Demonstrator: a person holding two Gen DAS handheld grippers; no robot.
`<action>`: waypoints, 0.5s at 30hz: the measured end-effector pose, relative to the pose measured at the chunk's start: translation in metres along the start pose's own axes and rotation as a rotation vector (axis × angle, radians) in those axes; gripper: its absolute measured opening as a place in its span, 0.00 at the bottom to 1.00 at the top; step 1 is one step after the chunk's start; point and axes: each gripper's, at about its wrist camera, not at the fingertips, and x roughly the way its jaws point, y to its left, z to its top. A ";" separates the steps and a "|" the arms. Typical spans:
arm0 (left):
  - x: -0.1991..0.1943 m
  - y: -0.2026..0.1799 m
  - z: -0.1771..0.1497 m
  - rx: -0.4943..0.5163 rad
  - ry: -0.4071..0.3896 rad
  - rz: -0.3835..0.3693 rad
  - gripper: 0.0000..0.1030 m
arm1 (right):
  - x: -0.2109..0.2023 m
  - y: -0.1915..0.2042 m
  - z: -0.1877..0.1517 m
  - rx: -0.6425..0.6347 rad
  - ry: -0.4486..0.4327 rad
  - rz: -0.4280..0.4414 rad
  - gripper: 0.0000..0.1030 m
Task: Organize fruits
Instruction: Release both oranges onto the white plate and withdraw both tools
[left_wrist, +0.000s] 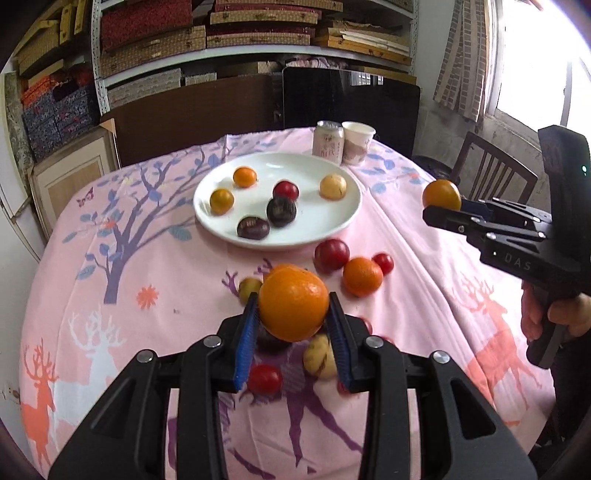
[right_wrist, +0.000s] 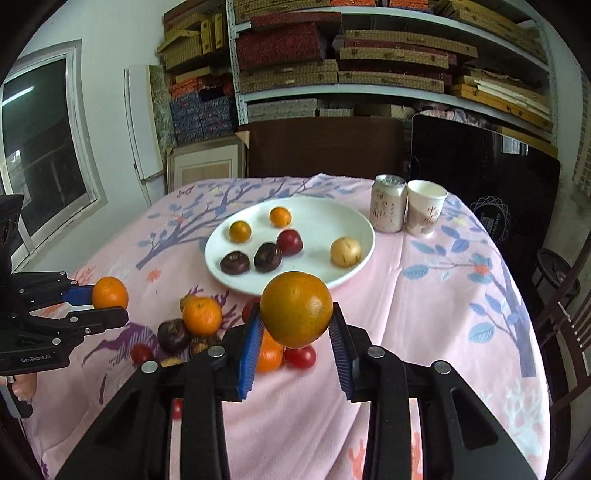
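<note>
Left gripper (left_wrist: 293, 317) and right gripper (right_wrist: 295, 325) each clamp an orange between the jaws; six fruits lie on the plate (left_wrist: 332, 225) ahead, loose fruit (left_wrist: 362, 277) remains beneath the jaws

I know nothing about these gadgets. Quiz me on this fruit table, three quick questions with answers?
1. True or false: both grippers hold an orange.
2. How many fruits lie on the white plate?
3. Beside the can stands: A) bottle B) paper cup C) bowl

Key: 1. True: the left gripper and the right gripper each grip one. 2. Six. 3. B, the paper cup.
</note>
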 end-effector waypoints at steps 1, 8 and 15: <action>0.006 0.002 0.010 -0.010 -0.006 0.006 0.34 | 0.006 -0.001 0.006 0.004 -0.001 0.006 0.35; 0.087 0.025 0.055 -0.144 0.056 0.064 0.34 | 0.071 0.013 0.022 -0.028 0.061 -0.017 0.35; 0.139 0.041 0.065 -0.218 0.110 0.075 0.34 | 0.123 0.012 0.021 -0.018 0.141 -0.037 0.35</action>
